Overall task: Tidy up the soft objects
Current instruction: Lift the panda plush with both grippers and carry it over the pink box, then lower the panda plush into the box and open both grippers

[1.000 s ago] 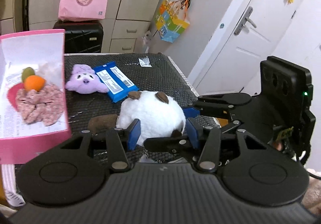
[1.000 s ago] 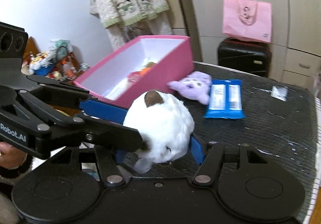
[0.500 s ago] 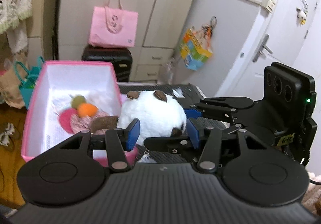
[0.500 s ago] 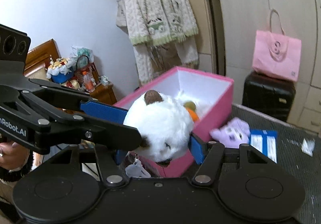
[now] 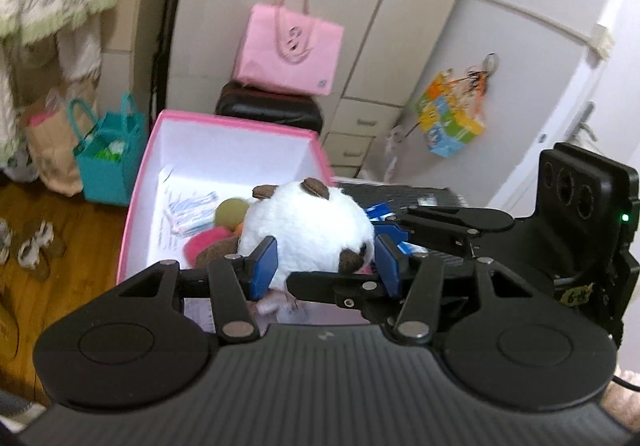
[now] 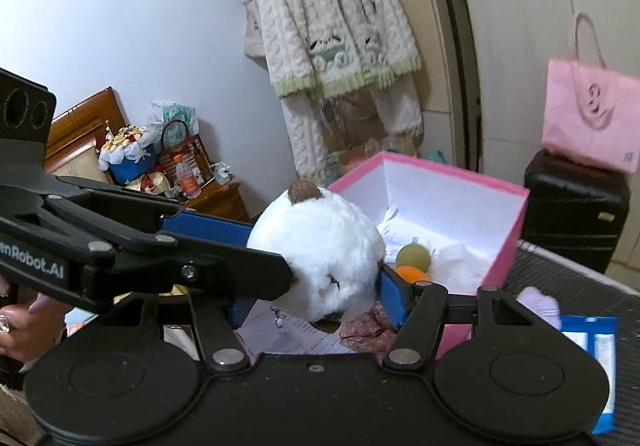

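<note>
A round white plush toy with brown ears is held in the air over the near end of the pink box. My left gripper is shut on it, its blue pads pressed into the toy's two sides. My right gripper is shut on the same white plush toy, reaching in from the right in the left wrist view. The pink box holds a green ball, an orange ball, a floral pink cloth and paper.
On the black table right of the box lie a purple plush and a blue packet. A black suitcase with a pink bag stands behind. Bags sit on the wooden floor left of the box. A hand holds the left gripper.
Both grippers have carried the white plush toy leftward, from above the black table to above the pink box. The purple plush and blue packet have slid out to the right.
</note>
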`<state>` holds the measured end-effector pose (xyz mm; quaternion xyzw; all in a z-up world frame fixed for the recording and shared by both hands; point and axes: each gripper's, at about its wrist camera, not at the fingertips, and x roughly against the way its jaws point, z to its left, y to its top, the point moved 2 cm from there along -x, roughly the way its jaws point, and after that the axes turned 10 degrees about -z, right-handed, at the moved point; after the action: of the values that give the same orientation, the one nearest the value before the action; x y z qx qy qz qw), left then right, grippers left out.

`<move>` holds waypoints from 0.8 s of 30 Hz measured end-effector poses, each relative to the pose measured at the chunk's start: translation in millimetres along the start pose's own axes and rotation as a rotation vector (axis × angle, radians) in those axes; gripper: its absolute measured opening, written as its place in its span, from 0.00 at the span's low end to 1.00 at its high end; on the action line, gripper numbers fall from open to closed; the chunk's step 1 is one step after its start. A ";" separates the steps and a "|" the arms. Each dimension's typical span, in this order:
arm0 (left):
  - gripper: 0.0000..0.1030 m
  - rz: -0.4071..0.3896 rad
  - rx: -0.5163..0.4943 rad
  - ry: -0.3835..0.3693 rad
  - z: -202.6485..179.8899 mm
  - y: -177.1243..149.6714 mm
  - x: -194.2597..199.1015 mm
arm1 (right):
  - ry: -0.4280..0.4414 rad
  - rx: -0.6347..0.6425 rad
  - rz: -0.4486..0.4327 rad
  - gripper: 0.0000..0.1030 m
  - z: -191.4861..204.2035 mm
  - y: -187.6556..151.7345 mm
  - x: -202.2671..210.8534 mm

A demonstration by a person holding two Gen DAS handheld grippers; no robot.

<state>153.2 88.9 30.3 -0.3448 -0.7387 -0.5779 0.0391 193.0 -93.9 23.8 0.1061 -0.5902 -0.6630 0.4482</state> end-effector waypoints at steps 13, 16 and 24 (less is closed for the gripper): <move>0.50 -0.055 -0.098 0.314 54.6 -11.9 -2.1 | -0.023 0.024 0.143 0.69 -1.4 -14.7 -36.8; 0.50 -0.046 -0.155 0.311 47.3 -13.8 7.7 | -0.043 0.052 0.136 0.69 1.8 -10.8 -20.4; 0.53 0.027 -0.218 0.227 20.8 -21.1 27.2 | -0.073 0.104 0.088 0.69 16.2 1.9 38.3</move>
<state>128.0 117.8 18.4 -0.2892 -0.6578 -0.6893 0.0925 161.1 -110.0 44.9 0.0791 -0.6440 -0.6144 0.4489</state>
